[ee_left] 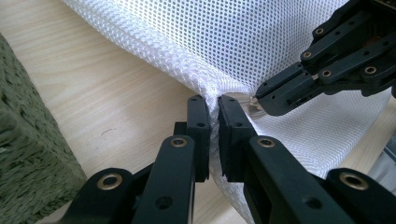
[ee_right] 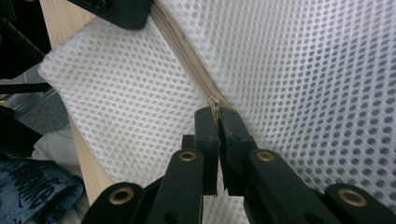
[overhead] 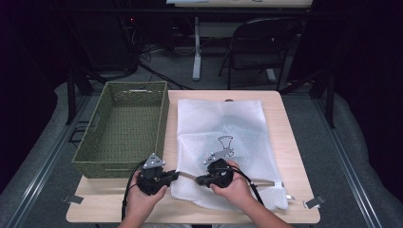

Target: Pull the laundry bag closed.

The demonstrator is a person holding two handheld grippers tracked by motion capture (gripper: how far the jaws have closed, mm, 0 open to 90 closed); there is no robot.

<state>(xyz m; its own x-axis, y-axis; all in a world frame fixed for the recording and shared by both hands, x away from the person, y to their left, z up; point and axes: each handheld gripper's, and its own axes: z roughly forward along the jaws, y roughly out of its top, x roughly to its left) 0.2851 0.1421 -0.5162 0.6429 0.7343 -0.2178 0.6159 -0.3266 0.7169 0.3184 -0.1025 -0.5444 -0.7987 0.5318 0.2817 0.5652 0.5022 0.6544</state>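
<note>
Mesh laundry bag: a large white rectangle of net fabric lying flat on the light wooden table, just right of the green woven basket and reaching from the table's far edge almost to its near edge. Its weave is a fine grid of small round holes, and in the high view the cloth is thin enough that something grey shows faintly through its middle. A beige zipper runs along its near side, and a narrow seam edges the corner nearest the basket.

Left gripper, at the bag's near left corner, has its jaws drawn narrow and pinching a fold of mesh at the edge, the fabric puckered between the pads. Right gripper, just beside it with the tips nearly meeting, is likewise closed tight; its jaws clamp on the zipper line, apparently at the small pull, though the pull itself is mostly hidden between the pads. Each gripper rests in one of the person's hands near the table's front edge.
</note>
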